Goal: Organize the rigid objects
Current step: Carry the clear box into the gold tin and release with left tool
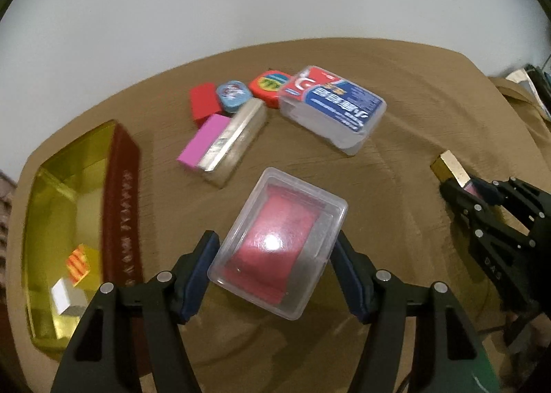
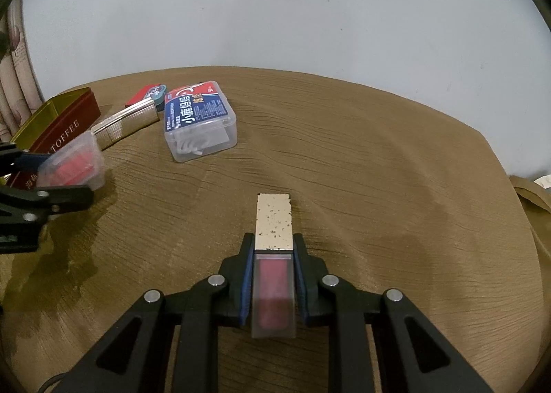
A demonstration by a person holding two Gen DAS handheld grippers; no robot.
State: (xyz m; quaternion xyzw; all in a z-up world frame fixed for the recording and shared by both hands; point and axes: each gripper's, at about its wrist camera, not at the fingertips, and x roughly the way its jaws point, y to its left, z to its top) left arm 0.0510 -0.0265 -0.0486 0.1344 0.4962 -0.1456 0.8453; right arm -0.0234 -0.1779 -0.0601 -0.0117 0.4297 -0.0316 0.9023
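Left claw [image 1: 275, 252]: clamped on a clear rectangular plastic case with a red insert [image 1: 279, 241], blue pads [image 1: 199, 276] pressed to its two long sides; case raised above the brown wood-grain counter [image 1: 396, 186], tilted, near centre of the left wrist view.

Right claw [image 2: 273, 272]: closed on a narrow rectangular bar with a speckled cream cap and a translucent pink-red body [image 2: 273, 255], gripped at the translucent half, cap end projecting forward over the counter; seen at the right edge of the left wrist view as a gold-faced end [image 1: 449, 167].

Left side: open rectangular tin, dark red outside with "TOFFEE" lettering and gold inside [image 1: 117, 207], holding a yellow cube with orange stripes [image 1: 81, 264] and a small white block [image 1: 65, 298] at its near end.

Far centre cluster, touching or just beside one another:
- red rectangular block [image 1: 203, 102]
- light blue oval tin with a picture lid [image 1: 233, 93]
- red rounded box with a yellow-green label [image 1: 270, 85]
- pink rectangular block [image 1: 203, 140]
- long silver metallic bar [image 1: 237, 135], flush against the pink block's right side

Right of the cluster: clear plastic floss-pick box with a red-and-blue printed label [image 1: 332, 109], lying flat, well apart from both claws.
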